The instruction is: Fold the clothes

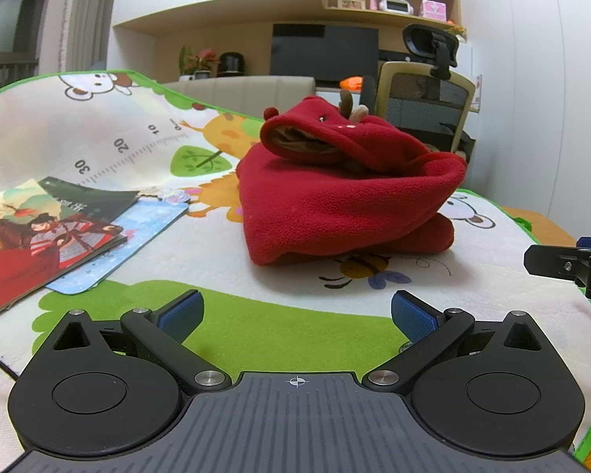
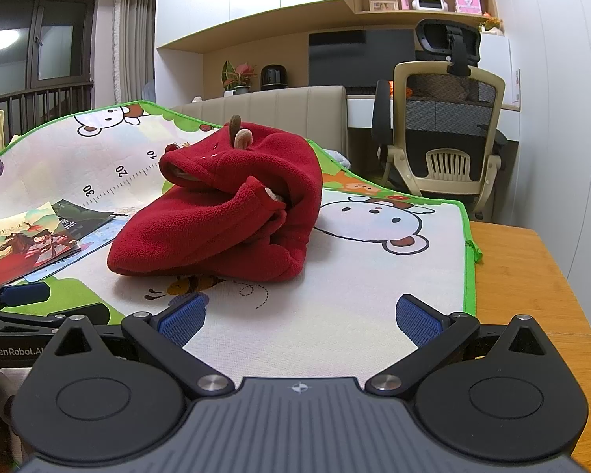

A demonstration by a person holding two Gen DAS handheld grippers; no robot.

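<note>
Red fleece garment [image 1: 346, 193] bundled on mat [image 1: 256, 315], ahead of both tools, untouched; both tools released.

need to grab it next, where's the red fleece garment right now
The red fleece garment lies bundled mid-mat in both views, ahead of both open grippers, right of the picture books.

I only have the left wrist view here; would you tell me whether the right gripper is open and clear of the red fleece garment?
Observer: Yes, the right gripper is open, with nothing between its fingers, and it sits short of the red fleece garment.
Operator: Thank you. Is a sleeve showing on the side I cannot see?
Observer: Yes, a sleeve cuff lies folded across the garment's right side, with its opening turned toward the camera.
</note>
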